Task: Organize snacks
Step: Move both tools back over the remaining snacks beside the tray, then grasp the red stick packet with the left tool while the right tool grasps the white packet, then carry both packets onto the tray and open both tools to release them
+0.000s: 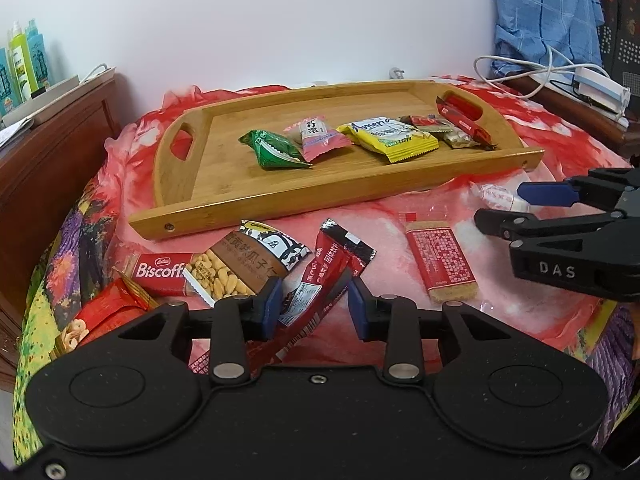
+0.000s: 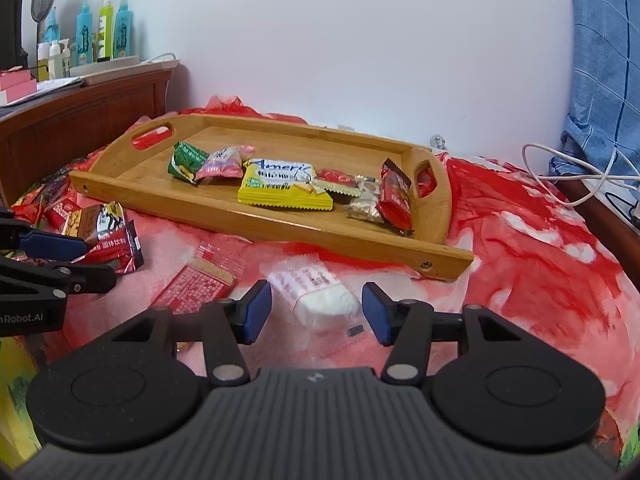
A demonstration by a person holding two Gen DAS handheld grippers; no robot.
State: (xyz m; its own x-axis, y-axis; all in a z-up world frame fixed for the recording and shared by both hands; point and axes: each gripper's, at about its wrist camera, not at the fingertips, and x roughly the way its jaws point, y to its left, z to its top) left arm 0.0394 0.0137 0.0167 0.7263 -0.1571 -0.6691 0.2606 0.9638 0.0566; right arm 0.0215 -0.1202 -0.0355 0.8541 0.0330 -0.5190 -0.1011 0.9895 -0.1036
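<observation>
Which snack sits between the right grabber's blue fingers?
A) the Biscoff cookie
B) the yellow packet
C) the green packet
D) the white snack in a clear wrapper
D: the right wrist view shows the white snack in a clear wrapper lying on the cloth between the open fingers of the right gripper, not yet pinched, while the green packet and yellow packet lie in the wooden tray.

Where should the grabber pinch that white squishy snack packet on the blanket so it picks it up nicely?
Pinch the white packet across its narrow width, at the puffy white end nearest the right gripper. It lies flat on the blanket, lengthwise away from the gripper, and the open blue pads already sit on either side of it. So probably come down from above and close on its long edges.
</observation>
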